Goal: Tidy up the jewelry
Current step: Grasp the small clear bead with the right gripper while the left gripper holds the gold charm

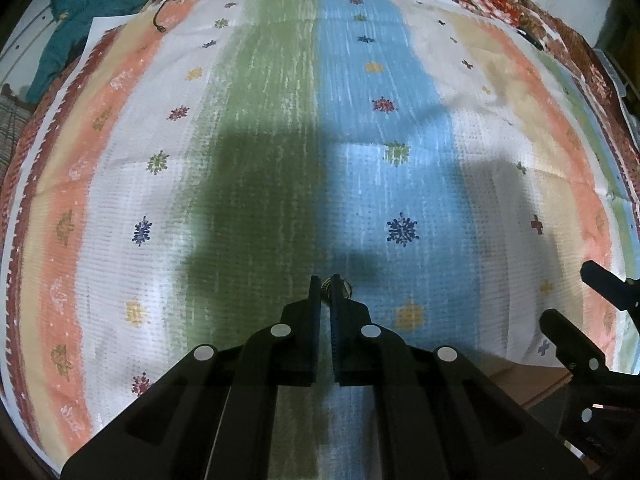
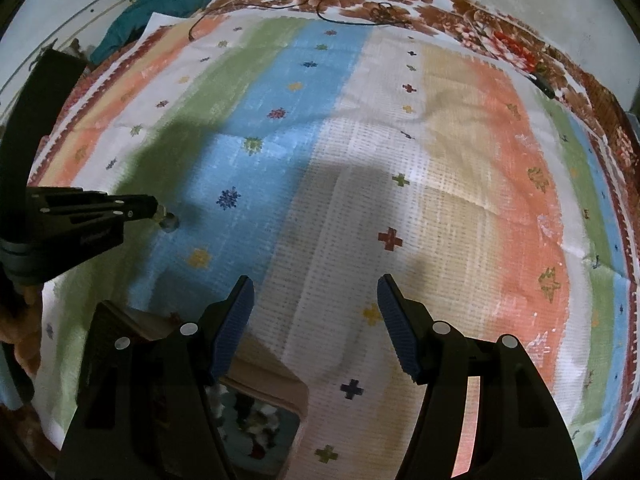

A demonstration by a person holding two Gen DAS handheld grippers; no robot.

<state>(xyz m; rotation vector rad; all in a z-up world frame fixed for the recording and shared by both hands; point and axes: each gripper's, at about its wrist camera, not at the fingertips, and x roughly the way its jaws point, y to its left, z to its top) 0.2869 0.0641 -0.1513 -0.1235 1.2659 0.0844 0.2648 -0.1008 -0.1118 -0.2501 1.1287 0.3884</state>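
Your left tool [image 1: 326,280] is pinching a small ring [image 2: 168,221], its fingers nearly pressed together on it, low over the blue stripe of the cloth [image 1: 400,80] on the bed. The ring sticks out past the fingertips and seems to touch the cloth or hang just above it. The box [image 2: 260,416] lies back toward you, under your right tool [image 2: 316,296], so the ring probably has to travel to the right and rearward. Your right tool is spread wide, holds nothing, and hangs nearer the box.

Dim indoor light, broad dark shadows across the cloth [image 1: 280,80], fisheye-warped edges
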